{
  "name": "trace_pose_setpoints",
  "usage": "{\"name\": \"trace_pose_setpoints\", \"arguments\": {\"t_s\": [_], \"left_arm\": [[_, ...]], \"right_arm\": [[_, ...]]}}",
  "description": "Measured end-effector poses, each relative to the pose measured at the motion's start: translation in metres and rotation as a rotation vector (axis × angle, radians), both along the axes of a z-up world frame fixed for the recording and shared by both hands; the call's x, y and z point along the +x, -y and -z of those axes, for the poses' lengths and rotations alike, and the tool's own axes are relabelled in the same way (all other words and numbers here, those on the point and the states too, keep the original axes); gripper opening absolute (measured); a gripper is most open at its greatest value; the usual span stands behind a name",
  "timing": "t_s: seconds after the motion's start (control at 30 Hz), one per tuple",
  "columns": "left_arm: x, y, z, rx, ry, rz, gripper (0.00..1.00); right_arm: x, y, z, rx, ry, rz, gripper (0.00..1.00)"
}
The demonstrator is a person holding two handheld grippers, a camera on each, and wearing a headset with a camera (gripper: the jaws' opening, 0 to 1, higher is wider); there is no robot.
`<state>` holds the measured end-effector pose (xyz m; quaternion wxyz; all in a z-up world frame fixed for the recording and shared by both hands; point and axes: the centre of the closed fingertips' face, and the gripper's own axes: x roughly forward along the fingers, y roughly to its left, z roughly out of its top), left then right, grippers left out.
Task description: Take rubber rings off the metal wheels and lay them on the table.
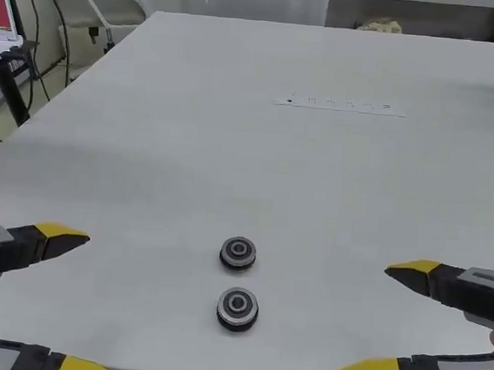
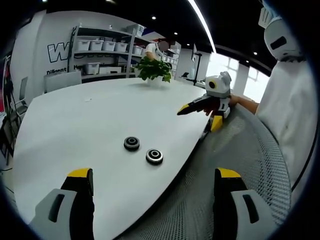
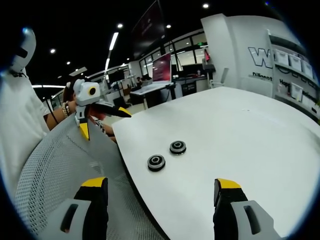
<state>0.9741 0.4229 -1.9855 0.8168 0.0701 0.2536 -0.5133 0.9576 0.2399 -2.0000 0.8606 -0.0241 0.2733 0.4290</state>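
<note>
Two small metal wheels lie flat on the white table (image 1: pixel 149 145), each with a dark rubber ring around it. The far wheel (image 1: pixel 239 252) (image 2: pixel 132 143) (image 3: pixel 177 147) sits just behind the near wheel (image 1: pixel 238 308) (image 2: pixel 154 156) (image 3: pixel 156 162), close to the table's front edge. My left gripper (image 1: pixel 76 302) (image 2: pixel 153 175) is open, to the left of the wheels. Open as well, my right gripper (image 1: pixel 373 323) (image 3: pixel 161 184) stands on their right. Both grippers hold nothing and are well apart from the wheels. Each gripper view also catches the other gripper: the right gripper (image 2: pixel 205 102) and the left gripper (image 3: pixel 102 112).
A thin printed strip (image 1: pixel 340 105) lies farther back on the table. A chair (image 1: pixel 103 0) stands beyond the far left corner. A grey mesh surface (image 2: pixel 235 150) lies below the front edge. A potted plant (image 2: pixel 154 69) and shelves (image 2: pixel 95 50) are behind.
</note>
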Motion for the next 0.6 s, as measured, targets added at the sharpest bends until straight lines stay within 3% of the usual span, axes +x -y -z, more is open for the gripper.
{"name": "trace_pose_setpoints", "arguments": {"t_s": [0.6], "left_arm": [[-0.0024, 0.0026, -0.0055, 0.021, 0.046, 0.034, 0.99]], "right_arm": [[0.004, 0.0027, -0.0051, -0.008, 0.029, 0.022, 0.85]]}}
